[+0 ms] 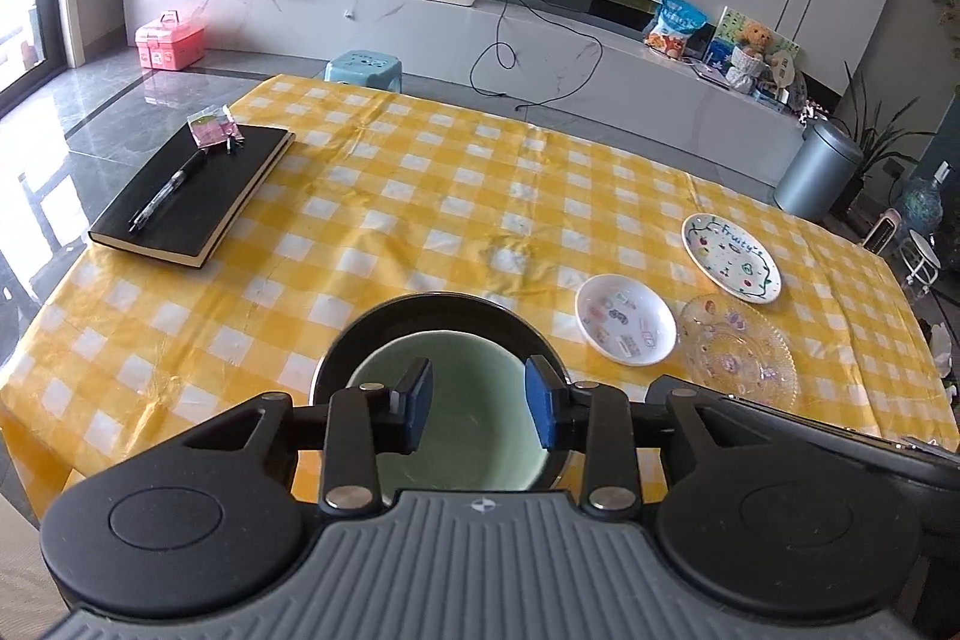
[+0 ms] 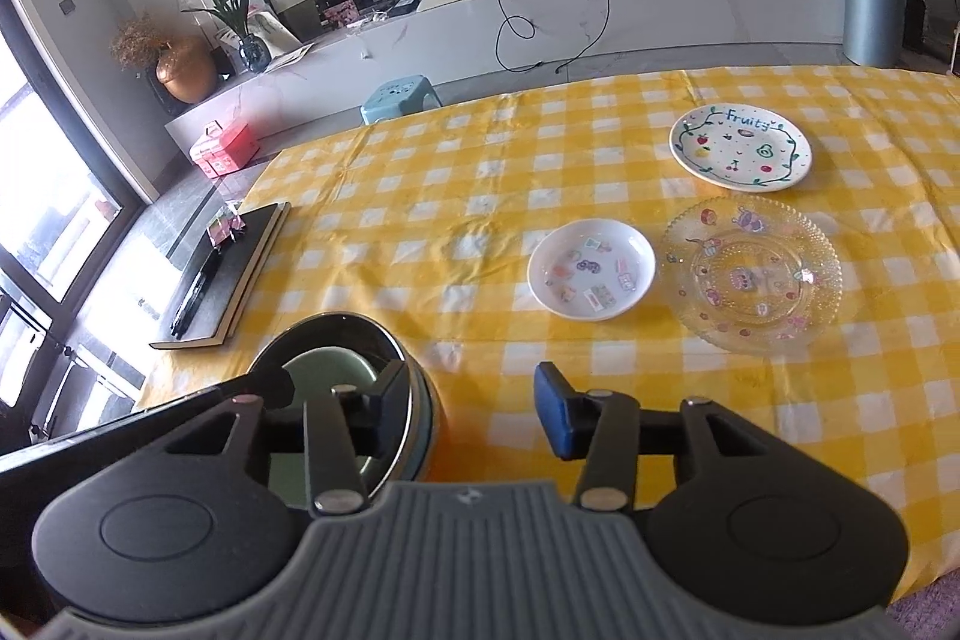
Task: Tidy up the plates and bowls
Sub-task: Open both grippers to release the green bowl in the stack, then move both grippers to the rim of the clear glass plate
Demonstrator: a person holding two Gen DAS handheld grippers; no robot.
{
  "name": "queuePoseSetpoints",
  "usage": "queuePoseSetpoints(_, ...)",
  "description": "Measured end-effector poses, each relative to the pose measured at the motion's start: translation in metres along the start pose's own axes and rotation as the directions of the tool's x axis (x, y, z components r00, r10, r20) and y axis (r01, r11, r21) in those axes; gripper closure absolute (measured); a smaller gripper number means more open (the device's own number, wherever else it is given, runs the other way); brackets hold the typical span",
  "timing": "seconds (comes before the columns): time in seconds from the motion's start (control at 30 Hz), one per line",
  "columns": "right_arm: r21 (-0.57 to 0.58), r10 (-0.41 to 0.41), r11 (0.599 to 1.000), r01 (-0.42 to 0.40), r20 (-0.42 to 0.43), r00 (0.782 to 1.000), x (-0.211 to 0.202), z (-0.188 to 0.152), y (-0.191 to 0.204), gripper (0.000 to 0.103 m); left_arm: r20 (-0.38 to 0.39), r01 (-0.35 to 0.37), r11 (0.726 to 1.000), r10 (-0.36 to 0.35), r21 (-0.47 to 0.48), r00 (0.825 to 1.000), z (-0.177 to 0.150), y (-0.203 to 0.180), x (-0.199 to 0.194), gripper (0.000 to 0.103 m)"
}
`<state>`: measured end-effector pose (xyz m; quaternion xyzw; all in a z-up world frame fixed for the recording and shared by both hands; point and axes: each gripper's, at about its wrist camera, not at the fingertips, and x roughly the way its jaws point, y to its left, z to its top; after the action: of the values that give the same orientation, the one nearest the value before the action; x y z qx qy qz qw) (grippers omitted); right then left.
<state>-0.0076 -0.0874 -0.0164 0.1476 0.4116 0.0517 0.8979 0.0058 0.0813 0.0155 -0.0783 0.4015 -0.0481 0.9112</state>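
A dark bowl [image 1: 360, 334] with a pale green bowl [image 1: 474, 436] nested inside stands at the table's near edge. My left gripper [image 1: 478, 409] is open and hovers over the green bowl, touching nothing. My right gripper [image 2: 471, 409] is open, its left finger at the dark bowl's rim [image 2: 336, 325], its right finger over the cloth. A small white sticker plate [image 2: 591, 269], a clear glass plate [image 2: 753, 274] and a white "Fruity" plate [image 2: 740, 147] lie apart on the right; they also show in the left wrist view as the sticker plate [image 1: 625, 327], glass plate [image 1: 738, 349] and "Fruity" plate [image 1: 731, 266].
A yellow checked cloth [image 1: 420, 196] covers the table. A black notebook [image 1: 192, 193] with a pen and a small packet lies at the far left. Beyond the table stand a blue stool [image 1: 363, 67], a grey bin [image 1: 819, 169] and a TV bench.
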Motion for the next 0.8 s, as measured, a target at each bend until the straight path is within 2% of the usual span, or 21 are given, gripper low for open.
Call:
queuePoseSetpoints(0.3, 0.093, -0.050, 0.994, 0.049, 0.018, 0.999, -0.013, -0.001, -0.050, 0.054, -0.017, 0.053, 0.998, -0.052, 0.043, 0.999, -0.008, -0.037, 0.006, 0.063)
queuePoseSetpoints(0.47, 0.124, -0.109, 0.987, 0.099, 0.080, 0.991, -0.021, -0.005, -0.074, 0.054, -0.043, 0.074, 0.996, -0.071, 0.051, 0.997, -0.014, -0.055, 0.017, 0.063)
queuePoseSetpoints(0.63, 0.081, -0.133, 0.989, 0.122, 0.146, 0.980, -0.021, -0.012, -0.088, 0.044, -0.052, 0.102, 0.993, -0.099, 0.064, 0.994, -0.017, -0.073, 0.029, 0.063)
queuePoseSetpoints(0.7, 0.052, -0.146, 0.989, 0.139, 0.148, 0.978, -0.019, -0.013, -0.092, 0.040, -0.051, 0.107, 0.992, -0.104, 0.070, 0.993, -0.019, -0.080, 0.034, 0.063)
queuePoseSetpoints(0.8, 0.069, -0.167, 0.985, 0.158, 0.145, 0.975, -0.015, -0.013, -0.104, 0.036, -0.046, 0.111, 0.991, -0.108, 0.069, 0.993, -0.020, -0.087, 0.041, 0.063)
